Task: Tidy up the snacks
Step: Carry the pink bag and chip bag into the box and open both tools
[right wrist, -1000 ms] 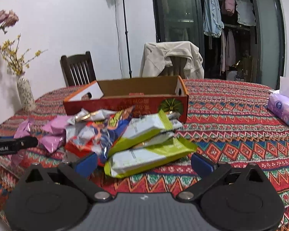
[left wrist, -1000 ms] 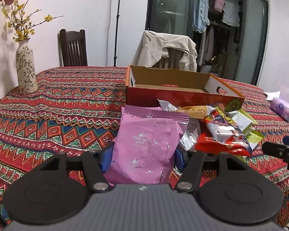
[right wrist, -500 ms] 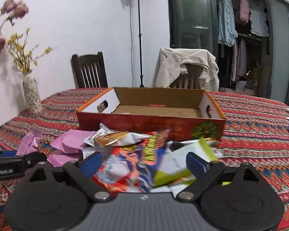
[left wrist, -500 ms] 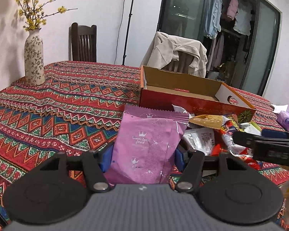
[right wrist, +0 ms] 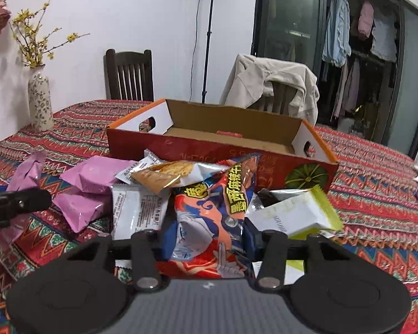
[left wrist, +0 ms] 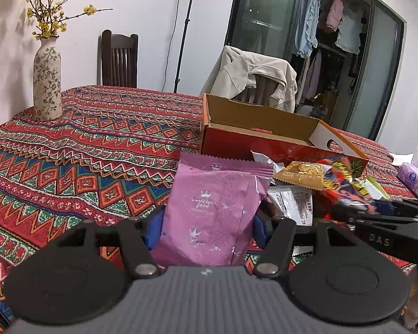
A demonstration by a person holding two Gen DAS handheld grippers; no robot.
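My left gripper (left wrist: 206,226) is shut on a pink snack packet (left wrist: 213,214) and holds it upright, in front of the open red cardboard box (left wrist: 264,143). My right gripper (right wrist: 207,240) is shut on a red and blue snack bag (right wrist: 211,220) at the front of the snack pile. The box (right wrist: 223,153) stands just behind the pile with its floor bare. Other pink packets (right wrist: 94,175), an orange packet (right wrist: 164,174), white sachets (right wrist: 125,211) and a green-white packet (right wrist: 295,214) lie around it. The right gripper also shows in the left wrist view (left wrist: 381,217).
A patterned tablecloth (left wrist: 83,150) covers the table. A flower vase (left wrist: 47,80) stands at the far left. Two chairs, one draped with a beige jacket (right wrist: 273,83), stand behind the table. A purple tissue pack (left wrist: 413,179) lies at the right.
My right gripper moved in to the pile and closed on the red and blue bag; it was open before. My left gripper kept hold of the pink packet and shifted closer to the box.
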